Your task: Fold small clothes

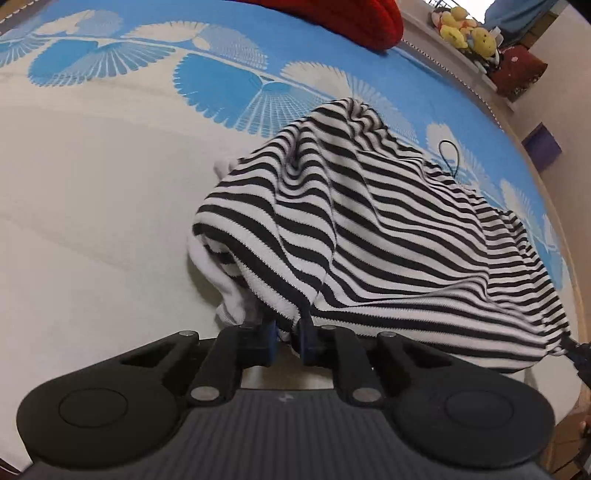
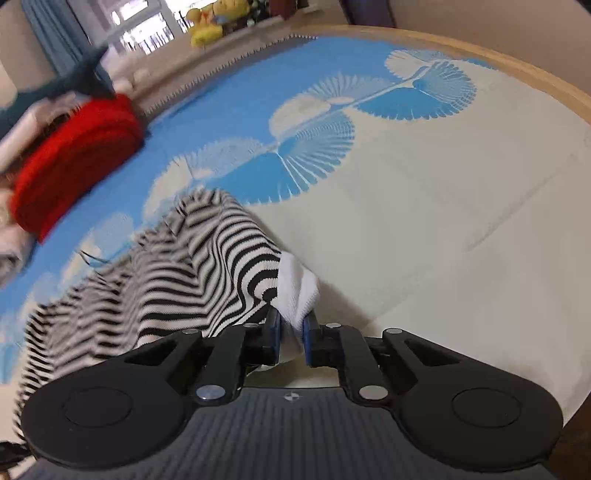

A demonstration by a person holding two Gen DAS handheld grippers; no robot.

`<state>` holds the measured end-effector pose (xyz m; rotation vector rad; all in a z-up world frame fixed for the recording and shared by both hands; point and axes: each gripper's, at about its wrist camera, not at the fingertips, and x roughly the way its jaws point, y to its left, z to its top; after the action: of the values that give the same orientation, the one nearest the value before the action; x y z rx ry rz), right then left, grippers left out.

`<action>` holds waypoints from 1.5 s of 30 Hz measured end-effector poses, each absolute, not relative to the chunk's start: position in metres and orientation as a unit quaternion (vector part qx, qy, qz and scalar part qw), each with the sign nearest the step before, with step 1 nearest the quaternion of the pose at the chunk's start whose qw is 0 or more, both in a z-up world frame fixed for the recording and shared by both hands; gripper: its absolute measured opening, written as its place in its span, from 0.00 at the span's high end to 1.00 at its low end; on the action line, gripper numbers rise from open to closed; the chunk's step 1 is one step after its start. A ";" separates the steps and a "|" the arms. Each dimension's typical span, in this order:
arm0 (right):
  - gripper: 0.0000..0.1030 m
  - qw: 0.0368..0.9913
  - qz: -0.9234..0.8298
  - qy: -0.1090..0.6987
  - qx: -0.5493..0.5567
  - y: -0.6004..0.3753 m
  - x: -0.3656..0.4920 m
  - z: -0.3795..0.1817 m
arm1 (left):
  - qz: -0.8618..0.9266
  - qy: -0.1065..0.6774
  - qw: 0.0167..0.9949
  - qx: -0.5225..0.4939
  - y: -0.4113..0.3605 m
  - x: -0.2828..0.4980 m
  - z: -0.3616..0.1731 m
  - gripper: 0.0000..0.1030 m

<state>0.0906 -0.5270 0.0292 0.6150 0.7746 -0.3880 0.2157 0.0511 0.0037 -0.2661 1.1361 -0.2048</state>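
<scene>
A black-and-white striped garment (image 1: 369, 229) with a white inner layer (image 1: 210, 266) lies bunched on the blue and cream mat (image 1: 92, 184). In the left wrist view my left gripper (image 1: 289, 330) is shut on the garment's near hem, with fabric pinched between the blue pads. The garment's far right corner is pulled taut toward the other gripper (image 1: 578, 350) at the frame edge. In the right wrist view the striped garment (image 2: 192, 280) drapes to the left. My right gripper (image 2: 291, 326) is shut on its white corner (image 2: 295, 288).
A folded red knit piece (image 2: 74, 162) lies at the back of the mat beside other stacked clothes. A thin black loop (image 1: 448, 155) rests on the mat behind the garment. Plush toys (image 1: 465, 29) sit on a ledge. A wooden edge (image 2: 517, 70) borders the surface.
</scene>
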 end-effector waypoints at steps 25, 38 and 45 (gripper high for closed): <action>0.47 0.879 -0.152 0.426 0.154 -0.481 0.122 -0.001 | 0.014 0.500 0.865 0.052 0.053 0.235 -0.018 0.15; 0.33 0.866 -0.225 0.374 0.244 -0.519 0.083 0.012 | 0.054 0.486 0.872 -0.040 0.102 0.202 0.015 0.06; 0.30 0.850 -0.156 0.353 0.358 -0.488 0.050 0.009 | 0.031 0.427 0.904 0.004 0.044 0.135 0.043 0.00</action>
<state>0.0496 -0.4881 0.0087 0.7537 0.7438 -0.3282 0.1350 0.0444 0.0430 0.0090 0.8834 0.0645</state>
